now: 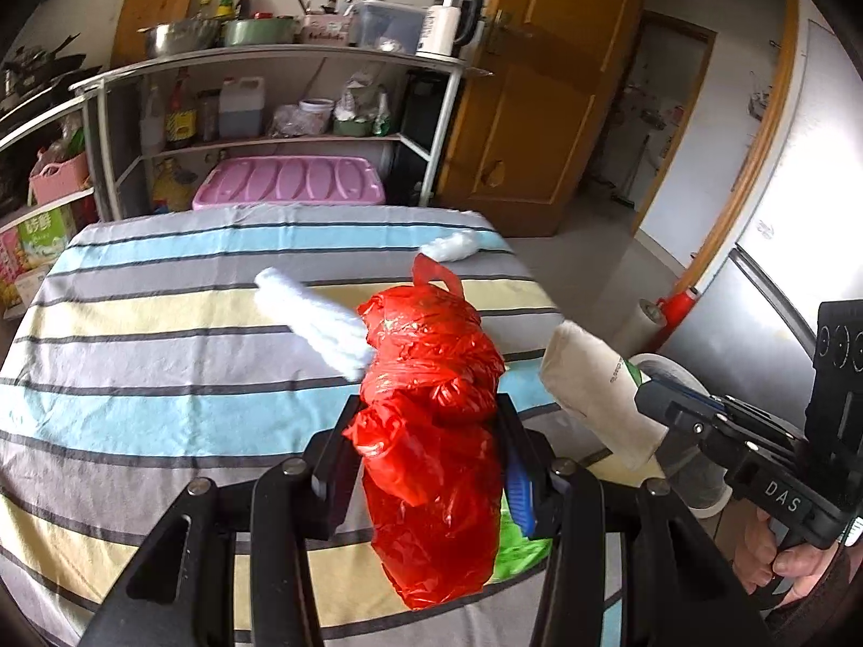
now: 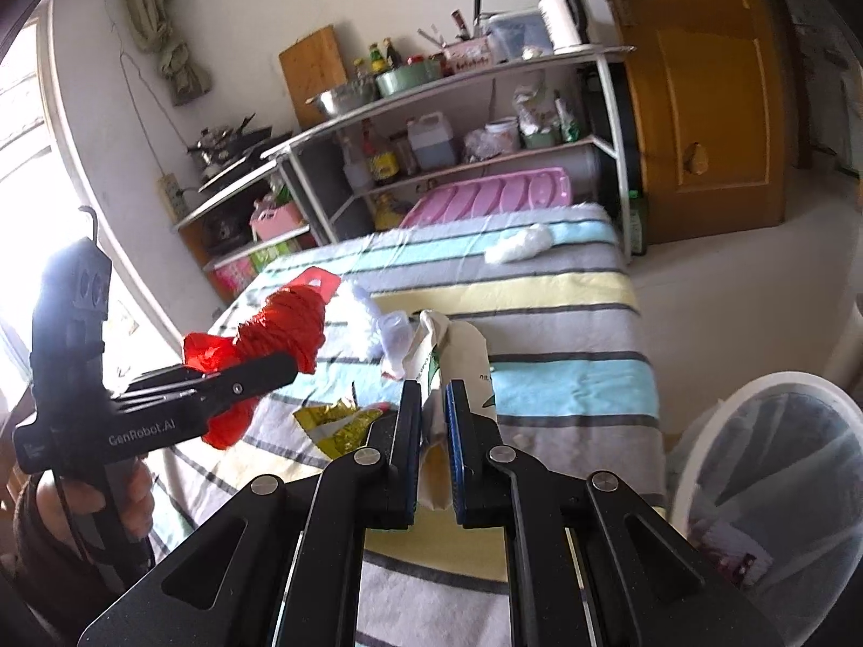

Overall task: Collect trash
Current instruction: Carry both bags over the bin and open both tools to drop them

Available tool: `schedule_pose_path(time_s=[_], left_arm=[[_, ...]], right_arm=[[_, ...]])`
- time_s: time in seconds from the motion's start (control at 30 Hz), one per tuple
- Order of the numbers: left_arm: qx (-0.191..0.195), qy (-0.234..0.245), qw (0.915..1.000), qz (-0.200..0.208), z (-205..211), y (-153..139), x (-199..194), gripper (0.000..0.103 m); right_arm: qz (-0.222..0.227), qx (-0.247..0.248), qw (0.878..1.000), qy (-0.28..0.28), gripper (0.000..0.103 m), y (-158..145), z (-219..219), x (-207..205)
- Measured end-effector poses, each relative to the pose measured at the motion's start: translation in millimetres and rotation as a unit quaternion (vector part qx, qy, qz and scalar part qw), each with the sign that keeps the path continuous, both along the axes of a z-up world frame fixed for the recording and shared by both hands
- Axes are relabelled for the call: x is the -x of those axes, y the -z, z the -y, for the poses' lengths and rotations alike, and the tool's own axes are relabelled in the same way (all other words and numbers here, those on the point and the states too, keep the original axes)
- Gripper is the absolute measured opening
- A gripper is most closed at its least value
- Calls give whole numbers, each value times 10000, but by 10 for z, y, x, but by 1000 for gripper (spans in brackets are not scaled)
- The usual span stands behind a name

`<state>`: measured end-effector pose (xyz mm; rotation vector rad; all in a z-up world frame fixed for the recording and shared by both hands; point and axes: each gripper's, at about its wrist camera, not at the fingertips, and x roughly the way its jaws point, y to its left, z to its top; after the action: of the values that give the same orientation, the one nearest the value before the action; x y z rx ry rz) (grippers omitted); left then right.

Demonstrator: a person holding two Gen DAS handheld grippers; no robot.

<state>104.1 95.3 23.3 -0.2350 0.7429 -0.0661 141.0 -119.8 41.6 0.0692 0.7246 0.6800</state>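
Note:
A crumpled red plastic bag (image 1: 431, 415) hangs between the fingers of my left gripper (image 1: 426, 431), which is shut on its middle, above the striped tablecloth (image 1: 162, 377). In the right wrist view the same bag (image 2: 286, 323) sticks out past the left gripper (image 2: 269, 372). My right gripper (image 2: 431, 431) is shut on a beige paper packet (image 2: 458, 356), lifted off the table. From the left wrist view that packet (image 1: 593, 388) sits in the right gripper (image 1: 655, 410). A hand grips each handle.
White tissue wads (image 1: 313, 318) (image 1: 453, 245) lie on the cloth, as do a clear plastic cup (image 2: 396, 331) and a yellow-green wrapper (image 2: 345, 426). A white bin with a clear liner (image 2: 701, 415) stands by the table's right edge. Shelves and a wooden door stand behind.

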Motion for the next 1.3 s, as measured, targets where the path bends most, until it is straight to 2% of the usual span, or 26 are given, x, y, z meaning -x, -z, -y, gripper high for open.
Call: schedule_pose_path(time_s=[0.4, 0.7, 1.0, 1.3], left_arm=[[-189, 776, 9967, 132, 756, -133, -123, 48], [-334, 1471, 9885, 97, 1491, -128, -256, 48], [-318, 2175, 9754, -176, 2245, 14, -452, 48], [-427, 2402, 9681, -575, 2727, 282, -580, 48]], right_arm=[[185, -100, 9968, 767, 9, -168, 638, 127], [135, -65, 9886, 1501, 9, -151, 1268, 154], [-109, 126, 9736, 2278, 9, 35, 1865, 157], [-542, 376, 9584, 2779, 9, 369, 2283, 7]])
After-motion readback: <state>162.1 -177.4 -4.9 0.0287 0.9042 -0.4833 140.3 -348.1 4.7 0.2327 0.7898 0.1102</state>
